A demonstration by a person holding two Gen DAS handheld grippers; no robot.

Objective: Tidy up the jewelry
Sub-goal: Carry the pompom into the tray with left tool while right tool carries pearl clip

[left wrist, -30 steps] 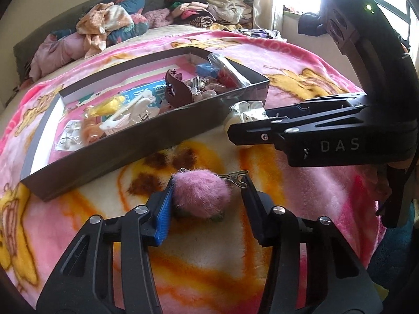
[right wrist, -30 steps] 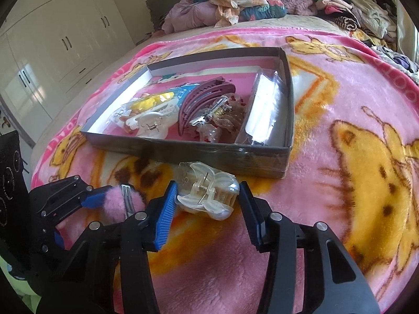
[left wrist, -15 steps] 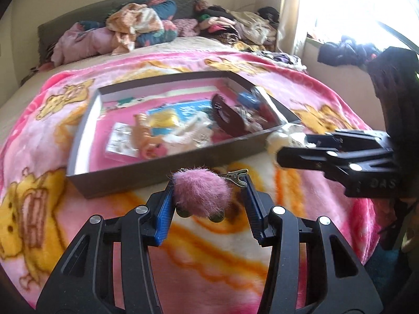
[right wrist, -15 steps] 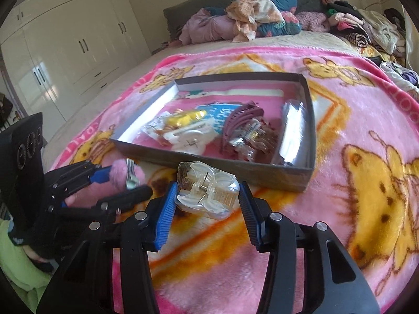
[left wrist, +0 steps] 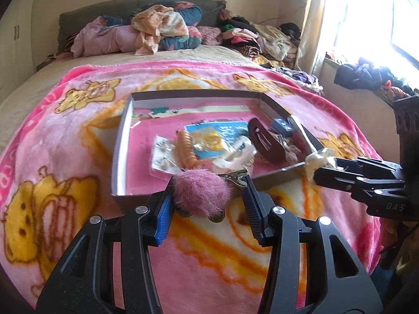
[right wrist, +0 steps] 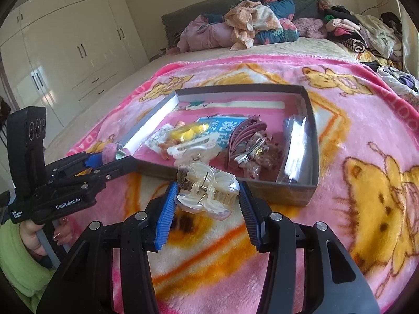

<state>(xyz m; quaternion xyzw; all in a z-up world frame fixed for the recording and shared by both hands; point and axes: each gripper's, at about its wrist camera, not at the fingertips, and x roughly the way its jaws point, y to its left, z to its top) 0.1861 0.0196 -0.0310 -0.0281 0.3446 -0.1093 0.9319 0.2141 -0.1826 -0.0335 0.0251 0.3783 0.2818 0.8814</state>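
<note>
Grey box (right wrist: 298, 191) holds hair clips; left gripper (left wrist: 209, 196) clamps pompom (left wrist: 201, 193), right gripper (right wrist: 209, 196) claw clip (right wrist: 209, 191).

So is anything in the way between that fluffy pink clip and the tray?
Only the tray's low near wall. The pink pom-pom clip, held by the left gripper, already sits above that rim. Inside, other hair clips crowd the near right part.

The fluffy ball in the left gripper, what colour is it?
Pink. The fluffy ball shows best in the left wrist view, held in the left gripper.
</note>
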